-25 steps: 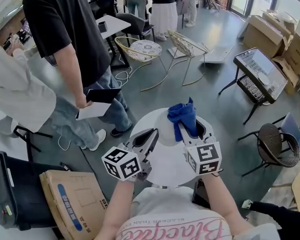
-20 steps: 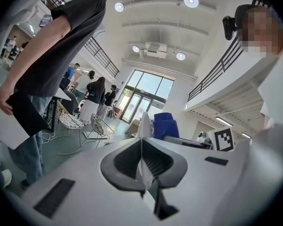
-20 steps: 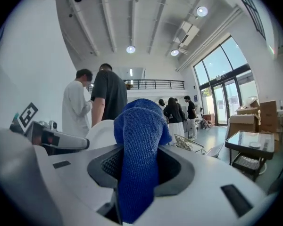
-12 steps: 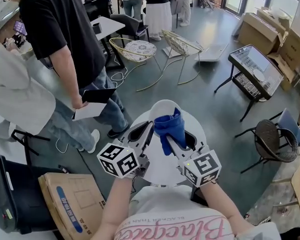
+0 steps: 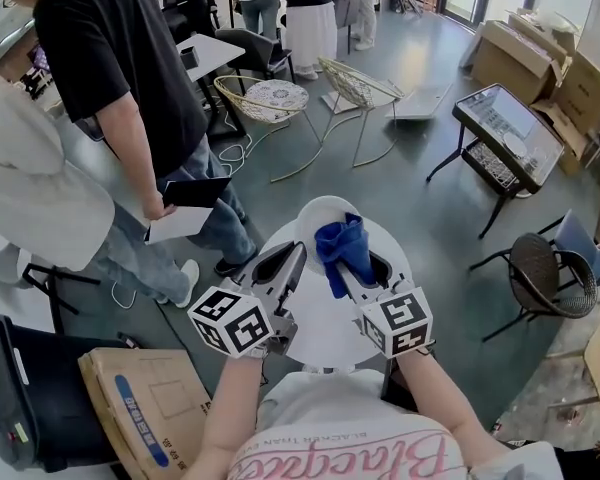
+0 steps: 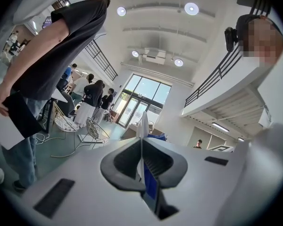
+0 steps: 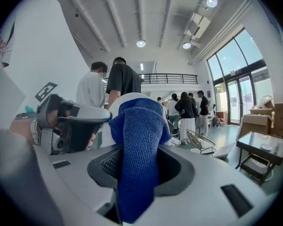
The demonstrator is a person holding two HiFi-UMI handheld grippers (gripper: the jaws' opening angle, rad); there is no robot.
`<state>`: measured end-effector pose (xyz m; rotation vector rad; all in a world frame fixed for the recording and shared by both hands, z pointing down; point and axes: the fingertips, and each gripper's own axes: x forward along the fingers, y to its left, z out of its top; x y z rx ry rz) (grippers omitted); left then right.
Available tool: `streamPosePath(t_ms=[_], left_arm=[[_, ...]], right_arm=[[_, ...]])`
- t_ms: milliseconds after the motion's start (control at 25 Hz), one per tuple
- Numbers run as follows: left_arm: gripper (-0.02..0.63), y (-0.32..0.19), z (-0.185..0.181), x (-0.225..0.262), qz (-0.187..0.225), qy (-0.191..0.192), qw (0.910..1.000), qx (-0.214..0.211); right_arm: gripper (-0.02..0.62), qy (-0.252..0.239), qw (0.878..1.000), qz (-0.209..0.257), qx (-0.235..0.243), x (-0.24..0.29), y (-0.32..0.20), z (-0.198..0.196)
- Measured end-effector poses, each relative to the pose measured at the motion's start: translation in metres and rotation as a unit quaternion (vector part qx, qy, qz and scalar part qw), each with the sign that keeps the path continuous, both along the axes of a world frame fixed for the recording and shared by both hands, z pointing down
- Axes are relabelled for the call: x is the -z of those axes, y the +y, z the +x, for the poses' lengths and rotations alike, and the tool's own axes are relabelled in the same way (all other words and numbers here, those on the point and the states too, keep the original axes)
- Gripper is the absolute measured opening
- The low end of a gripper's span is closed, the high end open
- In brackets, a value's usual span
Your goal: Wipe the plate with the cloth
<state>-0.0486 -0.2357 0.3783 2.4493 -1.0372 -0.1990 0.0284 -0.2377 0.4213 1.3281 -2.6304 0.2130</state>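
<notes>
Blue cloth looks matt and fuzzy-woven; the white plate smooth, faintly glossy.

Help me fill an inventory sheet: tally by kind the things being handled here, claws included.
Plate: 1
Blue cloth: 1
Claws: 2, left claw and right claw
Total: 4
</notes>
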Motion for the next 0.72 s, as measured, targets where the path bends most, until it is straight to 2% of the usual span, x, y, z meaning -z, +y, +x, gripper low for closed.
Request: streamPosePath(t_ms=[160, 280, 360, 440, 480, 520, 600, 720], left_arm=[[0.015, -0.001, -0.001, 0.001, 0.012, -0.014, 0.9998, 0.002], [0.015, -0.001, 0.001, 0.003, 0.046, -0.055, 0.9974, 0.004], [0.014, 0.002, 0.005, 0.006, 0.09, -0.097, 0.9912, 0.002], [0.014, 0.006, 0.013, 0.009, 0.15, -0.157, 0.976, -0.01], [0.014, 0.008, 0.017, 0.01, 0.184, -0.193, 0.9637, -0.016], [0.014, 0.01, 0.02, 0.01, 0.221, -0.23, 0.9475, -0.021], [0.014, 0.013, 0.025, 0.008, 0.298, -0.302, 0.905, -0.026], [0.014, 0.017, 0.033, 0.003, 0.398, -0.377, 0.8357, -0.031]], right_arm=[[0.152, 0.01, 0.997, -0.025, -0.066, -0.016, -0.012, 0.042], [0.152, 0.008, 0.997, -0.03, -0.076, -0.016, -0.013, 0.055], [0.152, -0.008, 0.997, -0.024, -0.079, -0.008, -0.011, 0.061], [0.152, -0.031, 0.996, -0.016, -0.087, 0.004, -0.01, 0.073], [0.152, -0.037, 0.995, -0.01, -0.09, 0.01, -0.009, 0.08], [0.152, -0.04, 0.995, -0.004, -0.087, 0.018, -0.009, 0.085], [0.152, -0.044, 0.996, 0.01, -0.071, 0.035, -0.007, 0.093], [0.152, -0.056, 0.997, 0.029, -0.037, 0.066, -0.005, 0.1]])
